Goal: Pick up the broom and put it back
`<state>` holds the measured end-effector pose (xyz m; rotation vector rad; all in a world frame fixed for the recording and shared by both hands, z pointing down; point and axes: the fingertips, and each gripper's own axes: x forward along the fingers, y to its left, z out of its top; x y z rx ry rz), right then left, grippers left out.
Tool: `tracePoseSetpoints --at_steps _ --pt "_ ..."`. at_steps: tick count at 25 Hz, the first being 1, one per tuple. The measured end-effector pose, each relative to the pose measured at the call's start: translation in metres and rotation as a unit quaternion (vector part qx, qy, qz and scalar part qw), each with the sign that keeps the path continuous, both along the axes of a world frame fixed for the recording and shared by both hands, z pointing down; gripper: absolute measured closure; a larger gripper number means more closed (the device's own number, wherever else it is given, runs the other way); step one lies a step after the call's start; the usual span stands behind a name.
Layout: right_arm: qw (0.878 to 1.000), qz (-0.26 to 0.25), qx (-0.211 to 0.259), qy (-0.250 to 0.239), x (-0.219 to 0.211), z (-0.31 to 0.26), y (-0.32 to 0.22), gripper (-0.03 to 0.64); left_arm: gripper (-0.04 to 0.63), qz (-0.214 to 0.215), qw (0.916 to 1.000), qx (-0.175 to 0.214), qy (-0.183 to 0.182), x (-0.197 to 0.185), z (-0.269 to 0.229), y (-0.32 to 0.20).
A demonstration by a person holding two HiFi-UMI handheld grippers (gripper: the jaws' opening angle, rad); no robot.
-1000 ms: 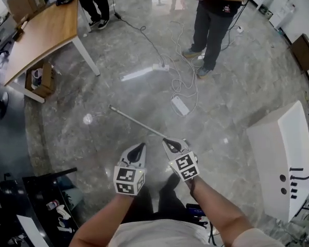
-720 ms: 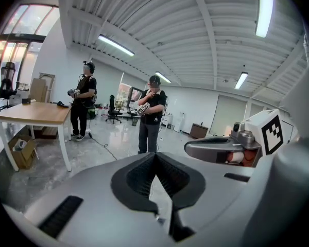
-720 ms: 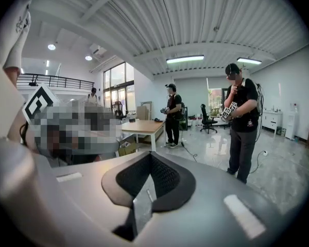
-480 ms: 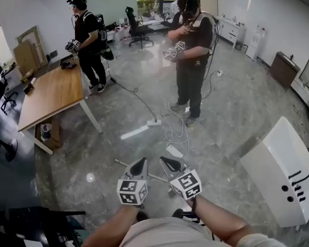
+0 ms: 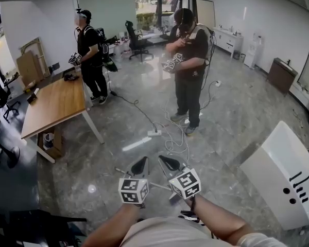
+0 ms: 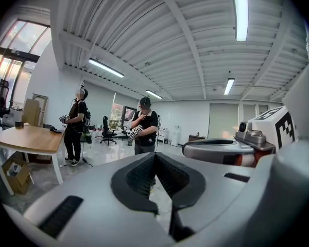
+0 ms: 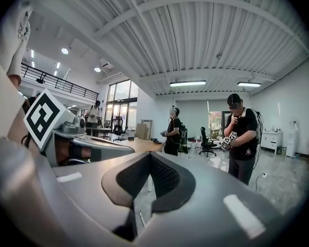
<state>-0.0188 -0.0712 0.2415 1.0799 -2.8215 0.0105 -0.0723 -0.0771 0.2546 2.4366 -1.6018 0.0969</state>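
- The broom (image 5: pixel 121 171) lay flat on the floor, nearer the camera than the wooden table (image 5: pixel 54 104) and off to its right. Only its thin handle showed.
- Both grippers hung above it, pointing almost level. The left gripper (image 5: pixel 140 164) had its jaws pressed together on nothing, and the right gripper (image 5: pixel 167 163) was the same — closed and empty, probably just carried.
- A broom lying so would suit either a pick-up to come or a finished put-back.
- The left gripper covered the handle's middle — the brush end, farther from the table, was lost behind the right gripper.
- Neither gripper view showed the broom clearly.
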Motion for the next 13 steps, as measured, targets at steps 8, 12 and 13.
tracePoseSetpoints --at_steps 8,12,13 --pt "1.0 0.004 0.0 -0.002 0.006 0.005 0.004 0.617 0.591 0.003 1.0 0.0 -0.002 0.004 0.003 0.007" --pt "1.0 0.006 -0.001 -0.001 0.011 0.005 0.002 0.617 0.591 0.005 1.0 -0.002 -0.002 0.009 0.004 0.006" --pt "1.0 0.006 -0.002 -0.001 0.013 0.005 0.001 0.617 0.591 0.006 1.0 -0.003 -0.003 0.01 0.005 0.005"
